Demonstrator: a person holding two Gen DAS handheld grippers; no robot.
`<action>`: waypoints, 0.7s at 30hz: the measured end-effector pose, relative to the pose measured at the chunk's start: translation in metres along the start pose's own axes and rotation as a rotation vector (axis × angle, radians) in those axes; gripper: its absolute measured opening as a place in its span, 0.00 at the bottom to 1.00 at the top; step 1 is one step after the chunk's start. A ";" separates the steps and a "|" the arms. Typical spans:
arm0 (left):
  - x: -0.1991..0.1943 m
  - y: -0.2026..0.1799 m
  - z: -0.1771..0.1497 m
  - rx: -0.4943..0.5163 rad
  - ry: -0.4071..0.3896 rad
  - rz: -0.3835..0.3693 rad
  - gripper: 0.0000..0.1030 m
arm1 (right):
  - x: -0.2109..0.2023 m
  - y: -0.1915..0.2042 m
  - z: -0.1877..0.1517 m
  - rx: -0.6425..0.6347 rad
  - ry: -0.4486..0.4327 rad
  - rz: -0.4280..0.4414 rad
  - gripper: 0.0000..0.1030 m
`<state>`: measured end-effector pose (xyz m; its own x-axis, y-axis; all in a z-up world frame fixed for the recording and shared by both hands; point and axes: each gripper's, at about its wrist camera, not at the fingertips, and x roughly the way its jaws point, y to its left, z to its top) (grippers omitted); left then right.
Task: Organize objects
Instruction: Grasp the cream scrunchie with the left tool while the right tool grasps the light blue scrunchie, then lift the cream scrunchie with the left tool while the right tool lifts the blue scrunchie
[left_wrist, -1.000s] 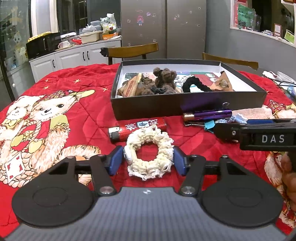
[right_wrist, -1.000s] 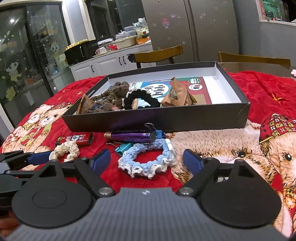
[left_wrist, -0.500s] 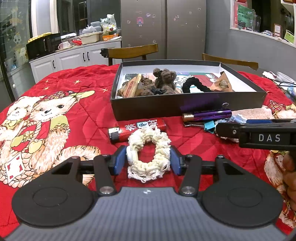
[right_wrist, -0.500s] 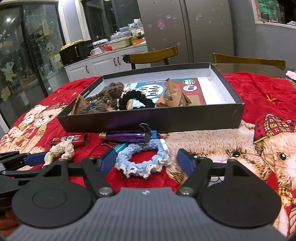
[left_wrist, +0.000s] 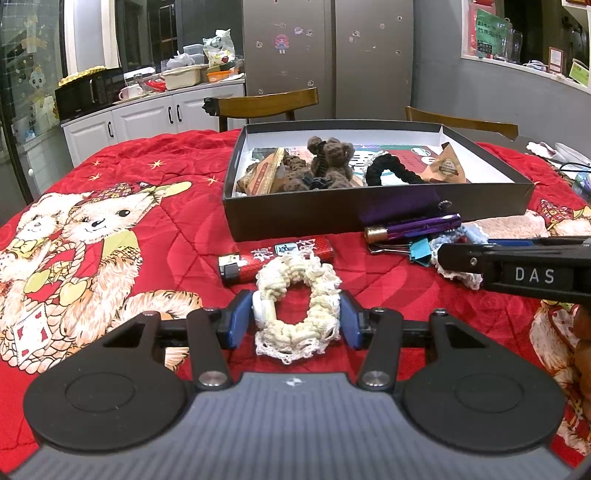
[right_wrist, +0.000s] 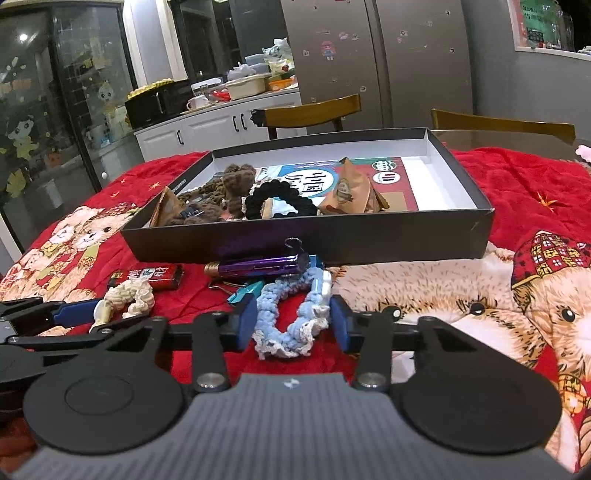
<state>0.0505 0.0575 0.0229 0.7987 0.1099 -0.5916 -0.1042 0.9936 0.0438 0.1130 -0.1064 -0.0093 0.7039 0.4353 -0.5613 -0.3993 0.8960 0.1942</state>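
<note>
My left gripper (left_wrist: 295, 323) is shut on a cream crocheted scrunchie (left_wrist: 317, 295) that rests on the red blanket; both pads press its sides. My right gripper (right_wrist: 292, 324) is shut on a blue-and-white crocheted scrunchie (right_wrist: 269, 312), also squeezed between the pads. Each gripper shows in the other's view: the right one in the left wrist view (left_wrist: 517, 271), the left one in the right wrist view (right_wrist: 79, 314). Beyond them stands an open black box (left_wrist: 295, 218) (right_wrist: 258, 240) holding brown and black scrunchies and paper packets.
A red lighter (left_wrist: 277, 258) lies just past the cream scrunchie. A purple tube (left_wrist: 413, 227) and a blue binder clip (left_wrist: 419, 249) lie against the box's front wall. Wooden chairs (left_wrist: 264, 105) stand behind the table. Red bear-print blanket (left_wrist: 110, 240) covers the table.
Both grippers have closed in from open: the left pads now squeeze the cream scrunchie and the right pads squeeze the blue one. Both scrunchies are narrower.
</note>
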 end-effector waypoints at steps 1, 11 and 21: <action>0.000 -0.001 0.000 0.000 -0.001 0.005 0.55 | 0.000 0.000 0.000 0.001 0.000 0.004 0.39; -0.001 -0.003 0.000 0.003 -0.012 0.033 0.38 | -0.003 0.003 -0.001 -0.003 -0.011 0.023 0.18; -0.002 -0.002 -0.001 -0.008 -0.014 0.027 0.36 | -0.003 -0.006 0.000 0.059 -0.017 0.058 0.15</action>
<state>0.0485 0.0550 0.0231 0.8038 0.1373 -0.5788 -0.1308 0.9900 0.0533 0.1131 -0.1137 -0.0086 0.6905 0.4878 -0.5342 -0.4051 0.8725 0.2732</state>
